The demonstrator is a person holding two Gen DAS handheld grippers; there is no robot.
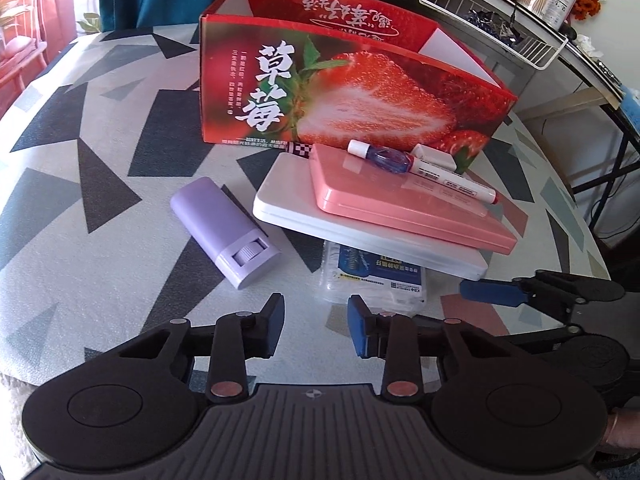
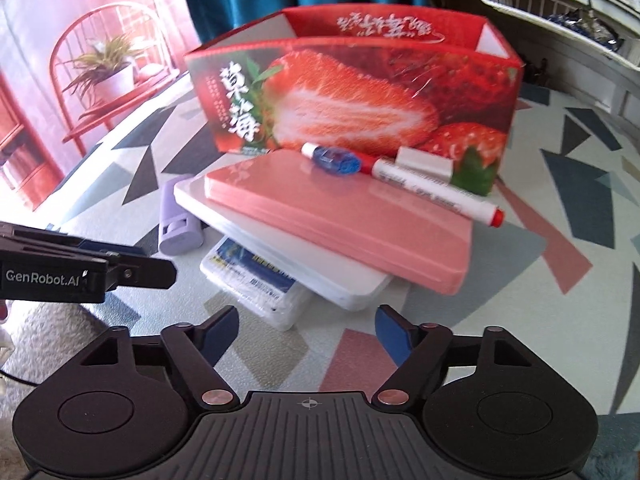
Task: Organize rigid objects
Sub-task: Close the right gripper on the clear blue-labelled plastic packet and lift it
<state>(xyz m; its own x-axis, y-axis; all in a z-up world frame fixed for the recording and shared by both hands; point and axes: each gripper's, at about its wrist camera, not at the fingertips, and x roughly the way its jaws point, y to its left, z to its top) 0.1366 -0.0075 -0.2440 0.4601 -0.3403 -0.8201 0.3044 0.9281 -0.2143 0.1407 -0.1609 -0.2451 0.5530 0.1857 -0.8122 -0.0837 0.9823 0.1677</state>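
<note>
**Loose items stacked before the open box, both claws spread and empty**

A red strawberry box [image 1: 344, 92] is stood open-topped at the back of the patterned table [image 1: 100, 168], evidently as the place into which the loose things are to be gathered. Just in front of it a pink case [image 1: 404, 196] is laid on a white case [image 1: 360, 236], which is itself propped at a tilt on a clear plastic packet [image 1: 372, 276]. A marker [image 1: 452, 178] and a blue correction tape [image 1: 384, 158] are rested on the pink lid (a precarious perch, it is judged, should the stack be lifted whole). A lilac stick container [image 1: 226, 232] is lying apart, to the left.

The left gripper [image 1: 316, 330] is held spread above the table, nothing between its fingers. The right gripper [image 2: 306, 332] is likewise spread wide and empty, aimed at the stack.
</note>
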